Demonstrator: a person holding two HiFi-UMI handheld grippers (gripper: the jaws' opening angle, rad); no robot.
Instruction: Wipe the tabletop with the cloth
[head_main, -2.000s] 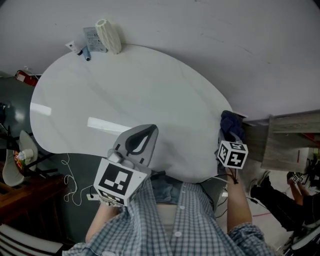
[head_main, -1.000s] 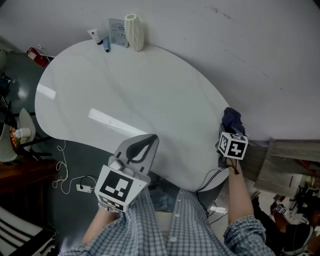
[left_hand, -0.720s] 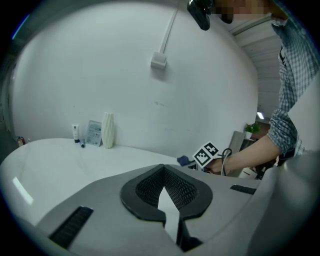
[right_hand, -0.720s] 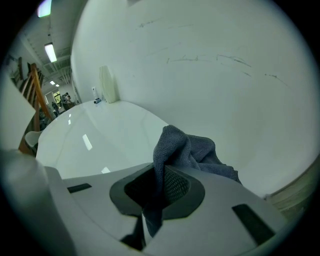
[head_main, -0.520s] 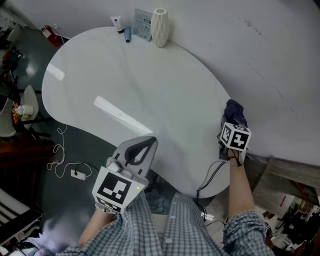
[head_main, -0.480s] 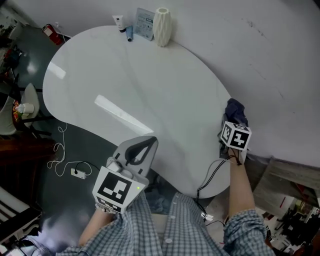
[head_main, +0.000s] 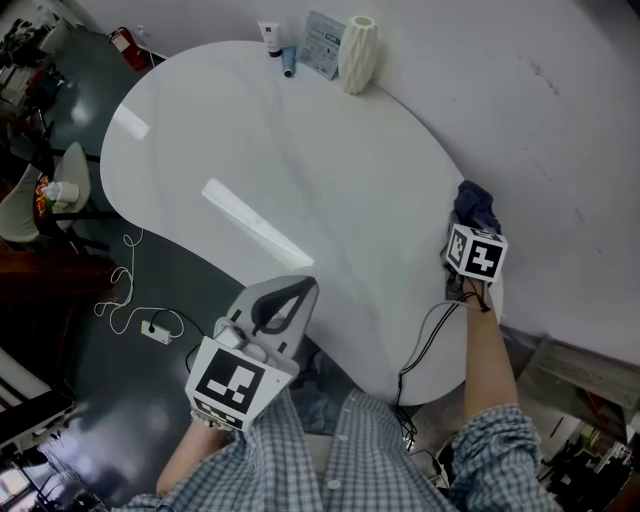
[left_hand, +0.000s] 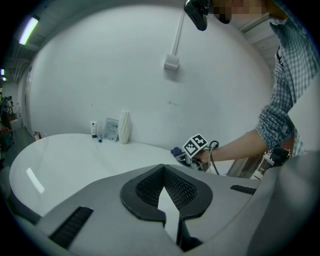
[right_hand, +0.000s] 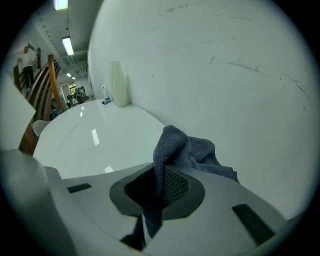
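Note:
The dark blue cloth (head_main: 476, 206) lies bunched at the right edge of the white oval tabletop (head_main: 250, 150), close to the wall. My right gripper (head_main: 470, 240) is shut on the cloth (right_hand: 186, 150): a fold runs down between the pads of the right gripper (right_hand: 152, 187). My left gripper (head_main: 272, 312) hovers at the table's near edge, shut, with nothing between its pads. The left gripper view looks past the left gripper (left_hand: 165, 192) across the table (left_hand: 60, 160) to the cloth (left_hand: 177, 151) and the right gripper's marker cube (left_hand: 196, 146).
A ribbed white vase (head_main: 358, 55), a packet (head_main: 324, 30), a small tube (head_main: 270, 37) and a blue pen-like item (head_main: 288, 68) stand at the table's far edge. The wall runs along the far right. A chair (head_main: 50, 195) and a floor cable (head_main: 128, 300) are on the left.
The right gripper has slid the cloth farther along the table's right edge, toward the wall. The head view has swung round. The left gripper has stayed shut near the front edge.

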